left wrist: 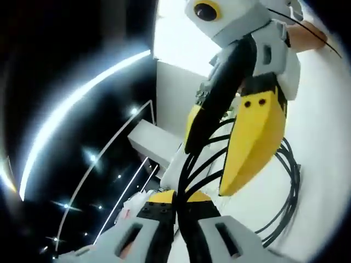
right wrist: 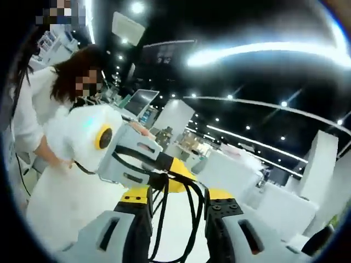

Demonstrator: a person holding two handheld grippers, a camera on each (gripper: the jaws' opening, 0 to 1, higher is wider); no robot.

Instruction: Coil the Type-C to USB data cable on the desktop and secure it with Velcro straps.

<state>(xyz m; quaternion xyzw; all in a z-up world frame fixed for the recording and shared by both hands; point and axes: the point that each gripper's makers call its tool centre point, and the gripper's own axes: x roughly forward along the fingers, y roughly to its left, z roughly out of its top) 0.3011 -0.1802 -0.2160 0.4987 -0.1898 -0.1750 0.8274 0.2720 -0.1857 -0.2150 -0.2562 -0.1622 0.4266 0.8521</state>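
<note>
- Dark hall with a black ceiling, long strip lights [right wrist: 258,50] and small spot lamps; white counters [right wrist: 233,172] and a lit monitor [right wrist: 141,101] in the distance.
- White desktop [left wrist: 323,148] under both tools, bright and bare at the right of the left gripper view.
- Left gripper [left wrist: 181,216]: yellow-and-black jaws rising from the bottom edge, set close together, with black cable [left wrist: 293,181] strands running up through the narrow gap. Firm clamping on the strands: cannot tell.
- Same cable fanned into several loops, curving out over the desktop on the right side of the left gripper view.
- Right gripper [right wrist: 178,211]: jaws parted slightly, black strands hanging down between them. Grip on the strands: cannot tell.
- Right gripper seen from the left gripper view [left wrist: 225,148]: white body, yellow jaws pointing down into the loops.
- Left gripper seen from the right gripper view [right wrist: 164,175]: white body, yellow tips meeting the cable bundle.
- Person in a white garment [right wrist: 33,104] standing at the left of the right gripper view.
</note>
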